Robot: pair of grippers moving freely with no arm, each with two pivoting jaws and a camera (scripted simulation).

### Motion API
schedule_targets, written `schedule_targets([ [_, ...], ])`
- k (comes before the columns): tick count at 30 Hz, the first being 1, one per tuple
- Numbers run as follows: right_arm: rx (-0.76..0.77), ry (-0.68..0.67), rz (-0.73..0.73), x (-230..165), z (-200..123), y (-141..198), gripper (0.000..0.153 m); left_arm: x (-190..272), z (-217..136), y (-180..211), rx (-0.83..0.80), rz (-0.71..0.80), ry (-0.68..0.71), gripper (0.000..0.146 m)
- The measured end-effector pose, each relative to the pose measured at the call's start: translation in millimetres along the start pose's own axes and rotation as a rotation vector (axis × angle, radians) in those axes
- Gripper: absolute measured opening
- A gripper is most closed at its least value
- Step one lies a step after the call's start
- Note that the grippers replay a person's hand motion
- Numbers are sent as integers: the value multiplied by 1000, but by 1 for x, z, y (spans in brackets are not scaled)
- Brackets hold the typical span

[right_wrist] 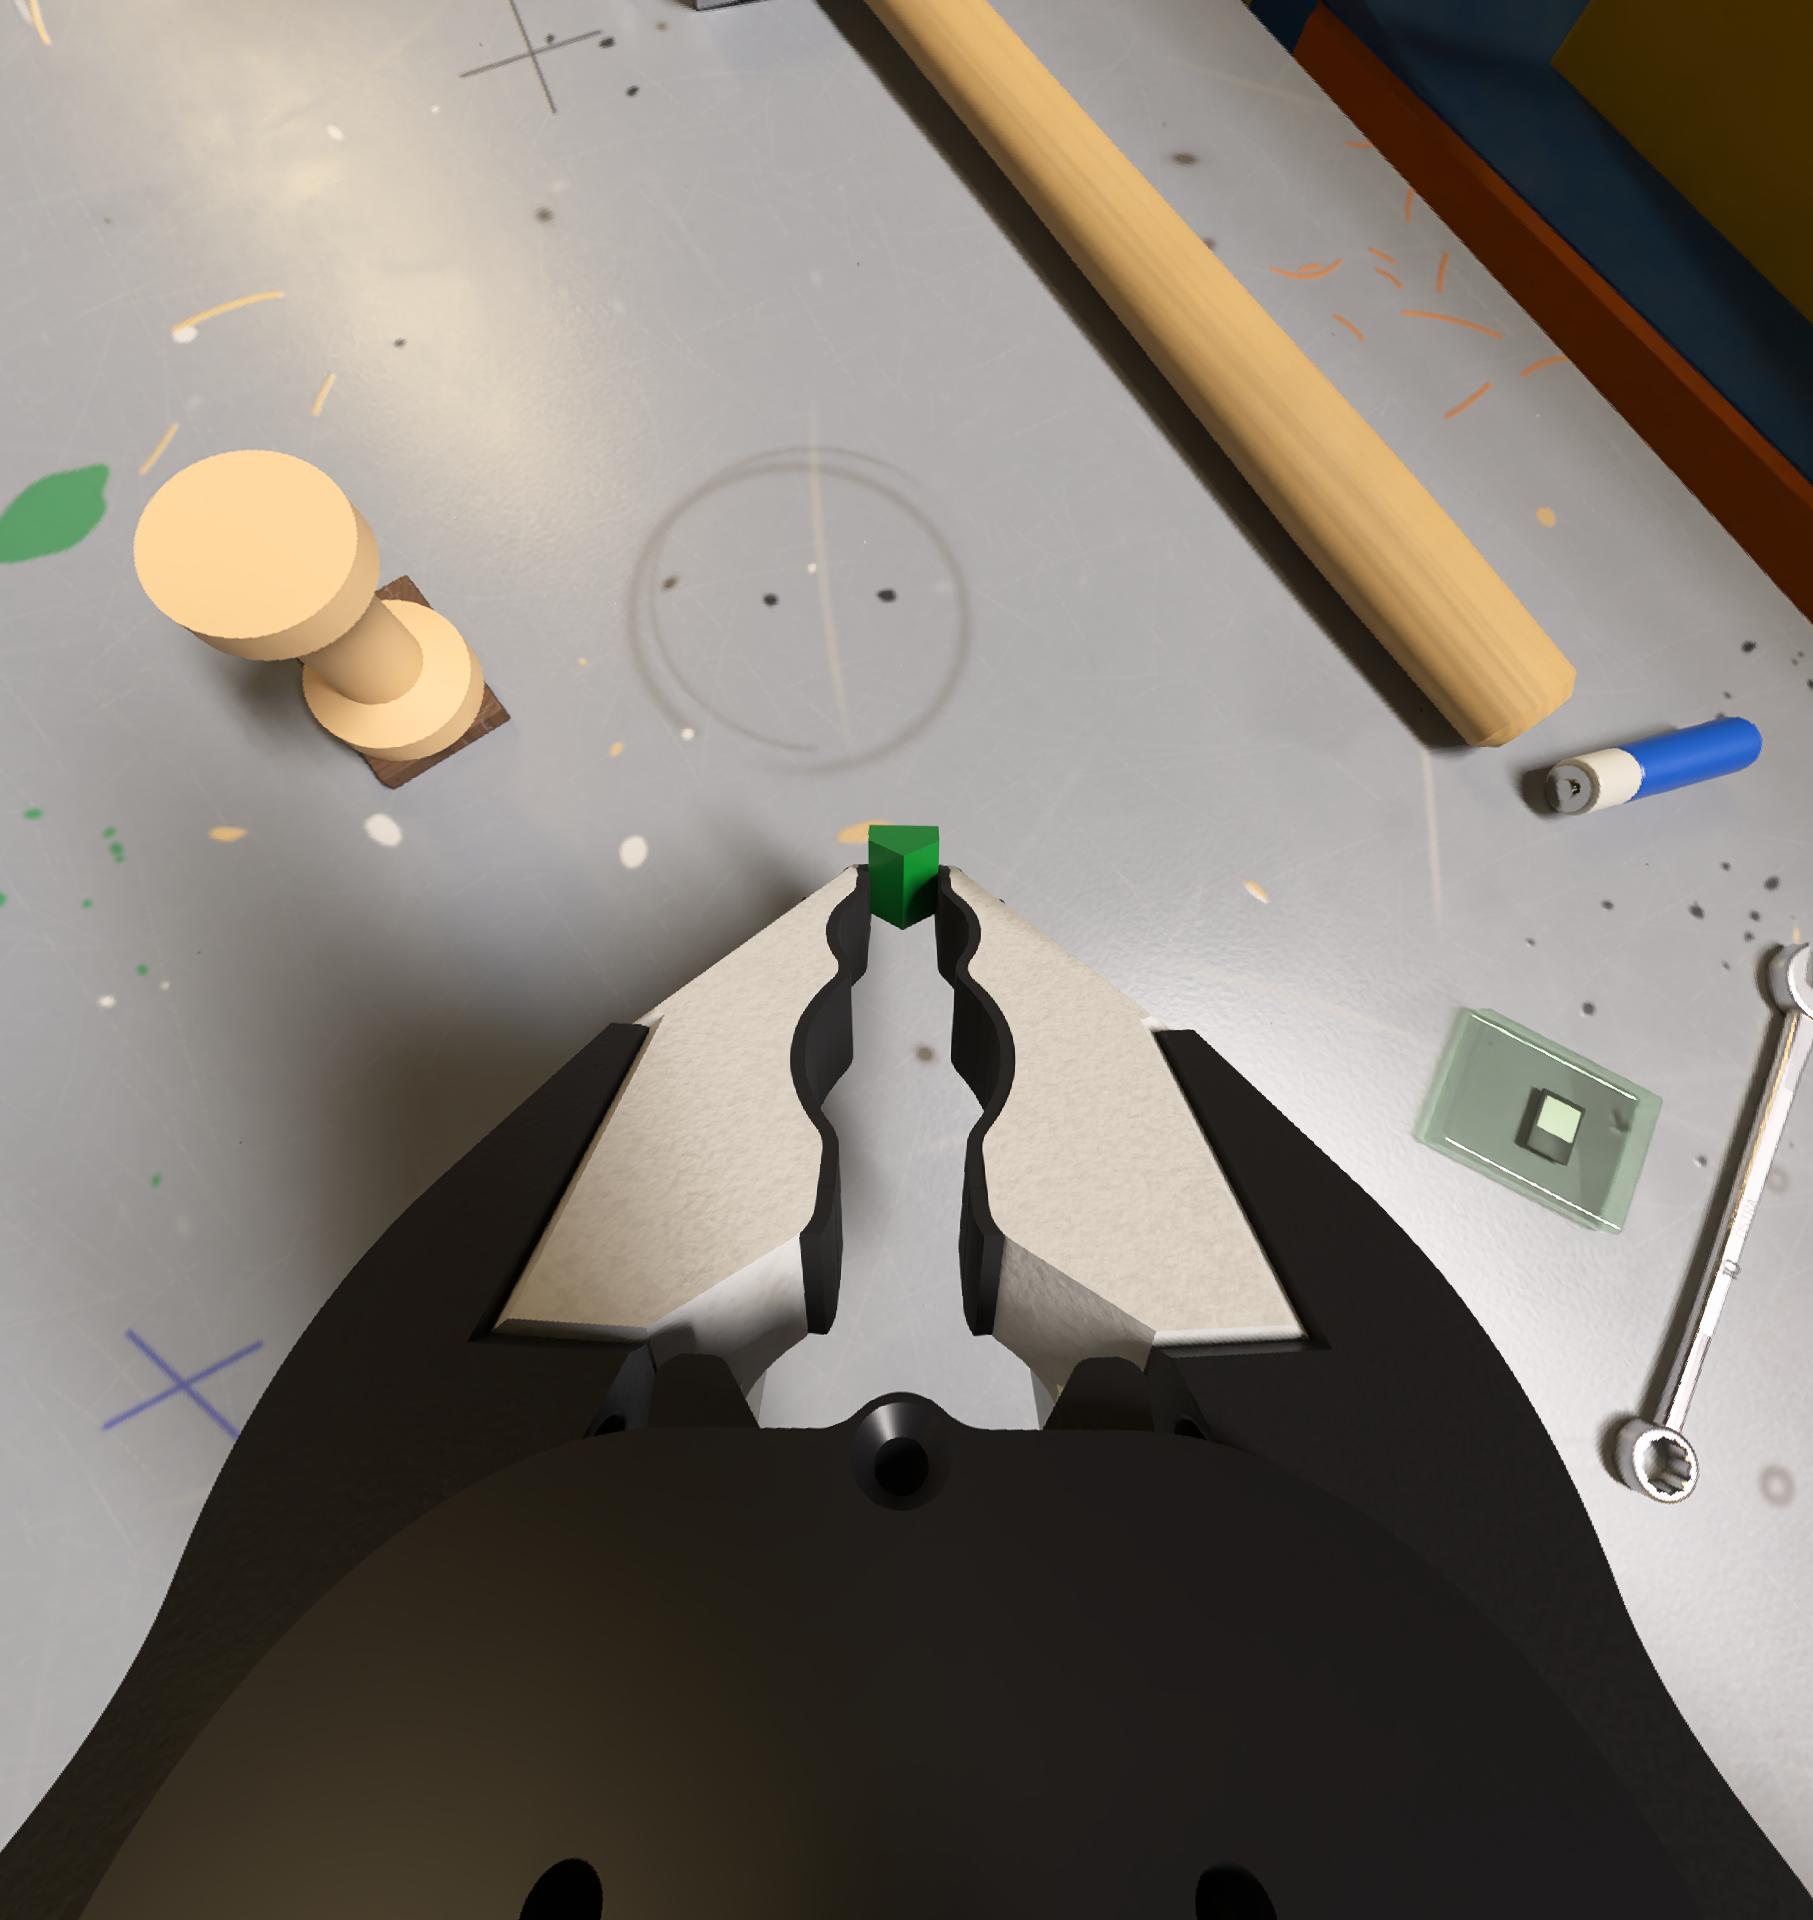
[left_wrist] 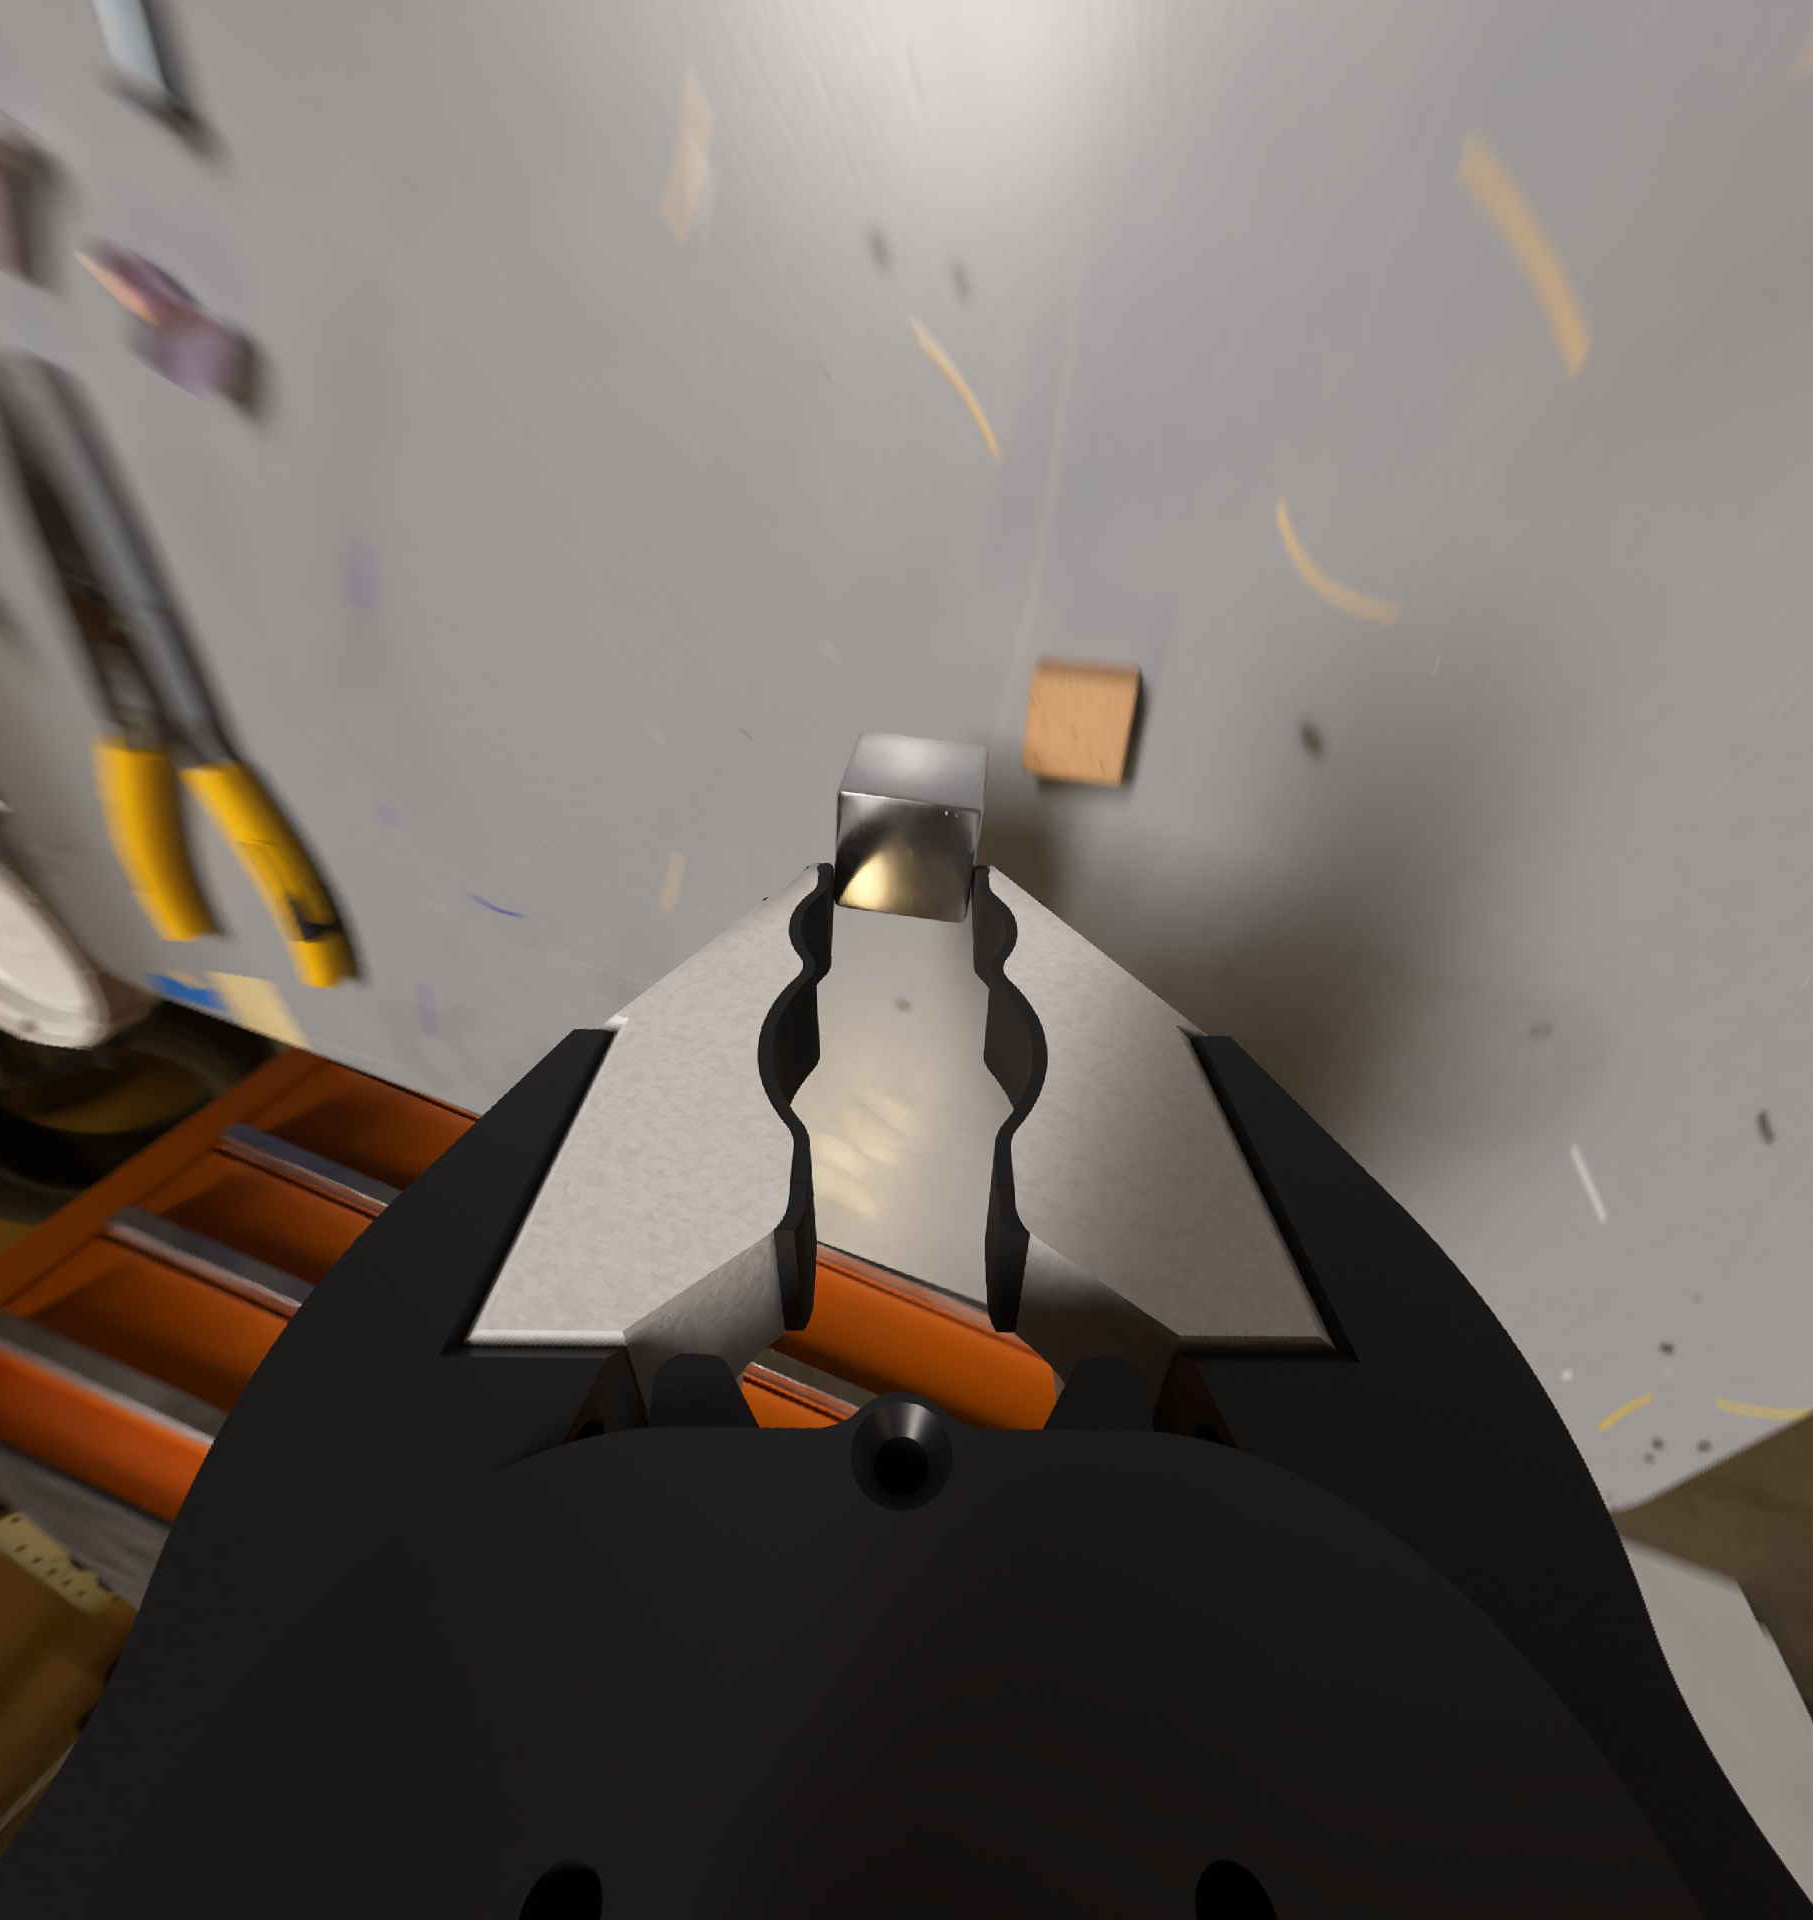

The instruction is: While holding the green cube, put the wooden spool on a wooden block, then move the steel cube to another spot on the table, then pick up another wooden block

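Observation:
In the left wrist view my left gripper (left_wrist: 903, 883) is shut on the shiny steel cube (left_wrist: 912, 826) at its fingertips, above the grey table. A light wooden block (left_wrist: 1081, 720) lies flat on the table just beyond and to the right of the cube. In the right wrist view my right gripper (right_wrist: 903, 883) is shut on the small green cube (right_wrist: 902, 871) above the table. The wooden spool (right_wrist: 304, 603) stands upright on a dark wooden block (right_wrist: 434, 743) at the left.
Yellow-handled pliers (left_wrist: 216, 852) and blurred purple pieces (left_wrist: 180, 332) lie at the left, an orange rack (left_wrist: 258, 1226) below the table edge. On the right side lie a long wooden dowel (right_wrist: 1224, 353), a blue marker (right_wrist: 1660, 769), a spanner (right_wrist: 1733, 1216) and a green glass slide (right_wrist: 1541, 1117).

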State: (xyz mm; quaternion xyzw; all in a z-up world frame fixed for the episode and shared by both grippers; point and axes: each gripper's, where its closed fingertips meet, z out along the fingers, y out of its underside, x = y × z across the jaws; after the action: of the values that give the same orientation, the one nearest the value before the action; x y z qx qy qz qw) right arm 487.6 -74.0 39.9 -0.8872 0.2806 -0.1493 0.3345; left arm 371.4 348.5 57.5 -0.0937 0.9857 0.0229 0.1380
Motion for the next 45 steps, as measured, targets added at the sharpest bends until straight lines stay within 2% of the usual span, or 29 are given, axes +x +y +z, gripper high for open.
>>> schedule_targets([
  [3, -2, 3, 0, 0, 0, 0, 11, -14, -43, -52, 134, -9, -93, 26],
  [6, -3, 5, -3, 0, 0, -1, 11, -11, -84, -129, 265, 52, -139, 26],
  [10, -3, 10, -5, 0, 0, 0, 11, 2, -105, -232, 378, 140, -136, 26],
  [12, -2, 12, -4, 0, 0, 0, 11, 6, -100, -275, 397, 169, -124, 26],
  [15, 1, 13, -2, 1, 0, 1, 11, 12, -72, -319, 365, 211, -36, 26],
  [20, 3, 14, -4, 1, 0, 1, 11, 14, -14, -351, 236, 220, 48, 26],
  [25, 8, 4, -3, 1, 0, 1, 11, 16, 20, -351, 109, 229, 66, 26],
  [28, 10, 2, -6, 0, 0, 0, 11, 14, 27, -353, 112, 211, 44, 27],
  [30, 9, 5, -10, 0, 0, 0, 11, 14, 20, -354, 151, 187, 36, 56],
  [31, 8, 6, -11, 0, 0, 0, 11, 14, 11, -353, 181, 180, 27, 64],
  [34, 10, 6, -8, 1, 0, 0, 11, 15, -26, -335, 276, 158, -27, 66],
  [36, 11, 5, -3, 1, 0, 1, 11, 13, -53, -306, 311, 142, -82, 65],
  [39, 10, 6, -6, 1, 0, 0, 11, 3, -74, -236, 271, 81, -150, 62],
  [43, 8, 9, -11, 0, 0, 0, 11, 8, -68, -134, 159, 29, -116, 62],
  [45, 8, 9, -10, 0, 0, 0, 11, 14, -61, -99, 103, 6, -94, 64],
])
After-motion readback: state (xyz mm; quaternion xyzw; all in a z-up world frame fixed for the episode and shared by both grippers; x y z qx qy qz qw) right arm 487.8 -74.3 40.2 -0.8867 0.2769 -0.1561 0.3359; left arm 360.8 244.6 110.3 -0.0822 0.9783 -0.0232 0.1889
